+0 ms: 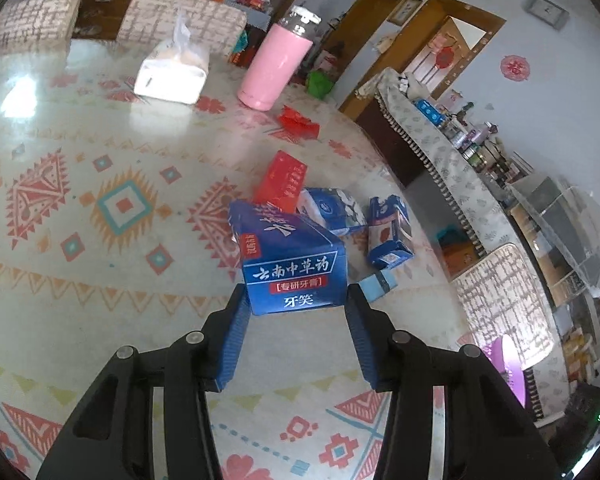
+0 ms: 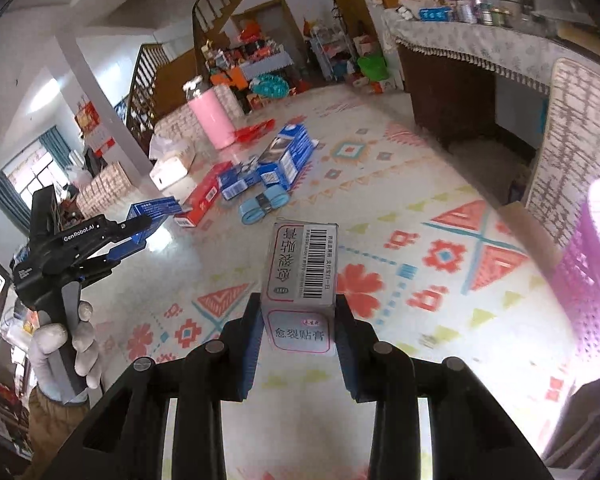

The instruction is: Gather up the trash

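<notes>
Only the right wrist view shows the gloved hand [image 2: 66, 344] at lower left. The left gripper [image 1: 296, 300] clamps a blue toothpaste box [image 1: 292, 264] at centre frame; the right gripper [image 2: 298, 322] clamps a grey plaster box [image 2: 300, 276].

The left hand-held gripper [image 1: 296, 300] holds a blue cardboard toothpaste box [image 1: 294, 264] by its near end above the patterned desk [image 1: 100, 200]. Beyond lie a red carton [image 1: 282, 180], smaller blue boxes [image 1: 388, 232], and a pink cylindrical flask [image 1: 274, 66].

flask [image 1: 274, 64] behind boxes [image 1: 332, 210] (on table [image 1: 80, 280])
</notes>
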`<state>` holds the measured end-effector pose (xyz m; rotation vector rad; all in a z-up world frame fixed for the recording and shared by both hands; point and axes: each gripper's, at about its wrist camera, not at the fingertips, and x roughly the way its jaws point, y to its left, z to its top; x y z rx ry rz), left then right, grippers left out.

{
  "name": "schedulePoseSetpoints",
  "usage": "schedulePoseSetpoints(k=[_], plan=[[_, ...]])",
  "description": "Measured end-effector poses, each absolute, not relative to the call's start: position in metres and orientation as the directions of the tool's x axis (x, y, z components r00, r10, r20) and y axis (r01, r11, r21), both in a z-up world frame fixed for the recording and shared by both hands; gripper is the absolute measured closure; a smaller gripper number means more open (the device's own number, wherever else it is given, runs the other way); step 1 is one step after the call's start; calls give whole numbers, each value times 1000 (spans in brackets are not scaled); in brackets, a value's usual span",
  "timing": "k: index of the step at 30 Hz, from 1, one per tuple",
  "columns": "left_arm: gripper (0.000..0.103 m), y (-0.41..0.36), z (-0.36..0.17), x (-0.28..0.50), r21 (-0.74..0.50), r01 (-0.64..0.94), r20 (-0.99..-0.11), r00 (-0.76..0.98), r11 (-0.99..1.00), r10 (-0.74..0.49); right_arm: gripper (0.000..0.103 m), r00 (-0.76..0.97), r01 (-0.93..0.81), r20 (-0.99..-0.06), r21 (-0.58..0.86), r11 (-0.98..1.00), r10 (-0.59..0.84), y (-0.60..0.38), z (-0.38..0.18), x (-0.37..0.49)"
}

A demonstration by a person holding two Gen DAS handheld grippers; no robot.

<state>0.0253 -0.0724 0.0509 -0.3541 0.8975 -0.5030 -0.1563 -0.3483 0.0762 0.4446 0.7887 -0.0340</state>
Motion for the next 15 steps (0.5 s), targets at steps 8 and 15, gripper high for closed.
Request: schedulePoseSetpoints(k=[8, 15], plan=[[33, -79, 40, 7, -451, 260, -732, 439, 854, -521, 66, 713, 190, -681, 416, 889, 166, -373, 67, -183], [26, -81, 38, 5, -382, 253, -781, 426, 889, -457, 66, 702, 168, -676, 464, 870, 225, -382, 52, -183]])
